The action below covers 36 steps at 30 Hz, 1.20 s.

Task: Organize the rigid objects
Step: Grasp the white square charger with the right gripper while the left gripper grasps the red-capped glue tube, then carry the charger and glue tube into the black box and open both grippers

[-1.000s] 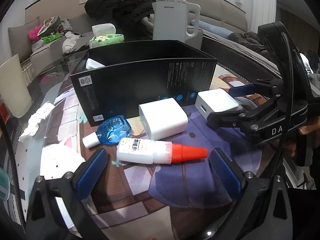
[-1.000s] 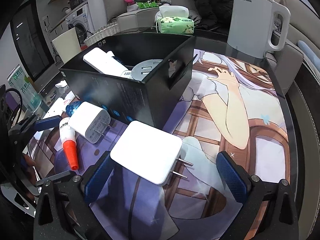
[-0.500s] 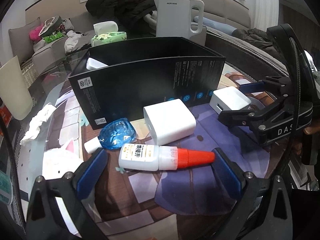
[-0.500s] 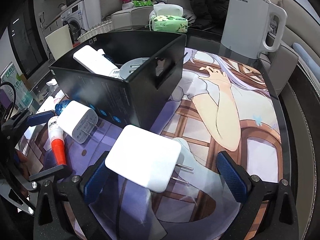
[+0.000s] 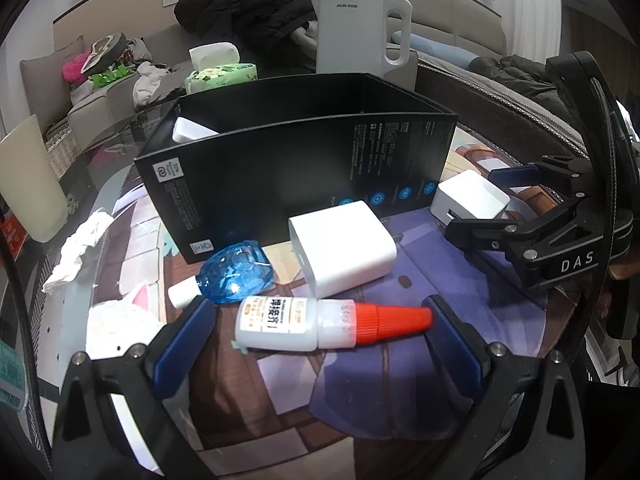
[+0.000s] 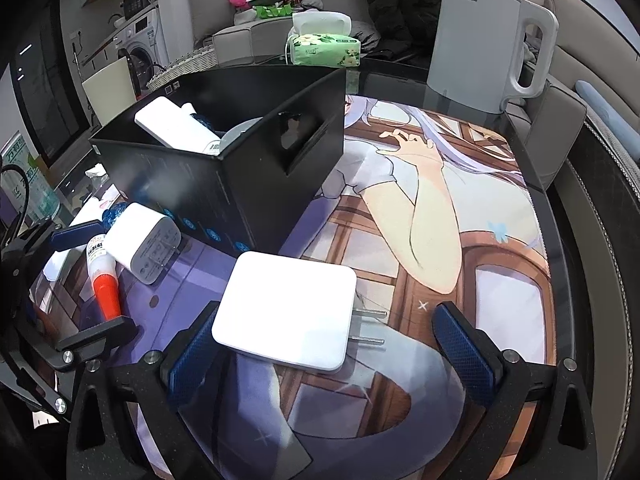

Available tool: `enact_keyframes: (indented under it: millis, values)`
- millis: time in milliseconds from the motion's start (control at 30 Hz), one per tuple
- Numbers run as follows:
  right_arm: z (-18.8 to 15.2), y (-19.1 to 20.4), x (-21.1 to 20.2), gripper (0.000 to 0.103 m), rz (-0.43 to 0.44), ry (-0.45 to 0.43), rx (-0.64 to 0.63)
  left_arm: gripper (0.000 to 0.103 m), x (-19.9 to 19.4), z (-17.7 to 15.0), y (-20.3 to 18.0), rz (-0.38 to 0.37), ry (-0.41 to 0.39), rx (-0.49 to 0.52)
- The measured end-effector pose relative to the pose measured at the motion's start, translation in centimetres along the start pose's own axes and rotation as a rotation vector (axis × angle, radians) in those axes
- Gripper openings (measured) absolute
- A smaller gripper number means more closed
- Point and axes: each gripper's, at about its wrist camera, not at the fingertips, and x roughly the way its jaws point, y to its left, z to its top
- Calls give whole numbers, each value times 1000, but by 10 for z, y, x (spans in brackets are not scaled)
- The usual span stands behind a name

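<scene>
A black open box (image 5: 296,160) (image 6: 224,168) stands on the printed mat and holds a white power bank (image 6: 172,128) and other items. In front of it lie a white bottle with a red cap (image 5: 320,322) (image 6: 102,276), a blue clear bottle (image 5: 234,272), a white charger (image 5: 340,248) (image 6: 140,240) and a flat white plug adapter (image 6: 286,316) (image 5: 470,200). My left gripper (image 5: 316,340) is open with the red-capped bottle between its fingers. My right gripper (image 6: 326,348) is open around the flat adapter, its left pad close to the adapter's edge.
A white kettle (image 6: 480,36) stands at the table's far side, with a green tissue pack (image 6: 324,48) next to it. A crumpled tissue (image 5: 80,248) and a cream cup (image 5: 28,184) sit left of the box. A sofa with clothes lies beyond.
My left gripper has moved forward so the red-capped bottle now lies between its fingers. My right gripper has moved forward and closer around the flat adapter. Both stay open.
</scene>
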Motion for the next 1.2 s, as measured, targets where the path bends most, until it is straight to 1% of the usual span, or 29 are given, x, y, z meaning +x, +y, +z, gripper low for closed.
enact_keyframes:
  millis: [100, 133, 167, 200, 233, 267, 300, 533, 733, 867, 1200]
  values:
    - [-2, 3, -2, 100, -1, -19, -1, 98, -2, -2, 1, 0, -13, 0]
    - [-2, 4, -3, 97, 5, -26, -5, 97, -2, -2, 1, 1, -18, 0]
    - [-3, 5, -4, 94, 6, -35, -7, 94, -3, -3, 1, 2, -24, -2]
    - [-4, 6, -6, 87, 8, -46, -7, 88, -4, -4, 1, 2, -33, -3]
    - [-5, 7, -8, 81, 13, -55, -11, 86, -6, -5, 2, 2, -41, -3]
    - [-6, 8, -9, 75, 18, -61, -18, 86, -6, -6, 2, 2, -45, -4]
    - [-7, 9, -10, 74, 19, -66, -21, 86, -7, -6, 2, 1, -49, -5]
    - [-9, 11, -13, 74, 26, -63, -33, 86, -12, -11, 1, -11, -58, -10]
    - [-12, 12, -17, 74, 28, -74, -27, 86, -25, -12, 4, 9, -93, -39]
    - [-15, 16, -25, 74, 36, -103, -31, 86, -36, -10, 8, 17, -120, -63]
    - [-13, 22, -50, 74, 34, -164, -50, 86, -58, -5, 17, 48, -183, -85]
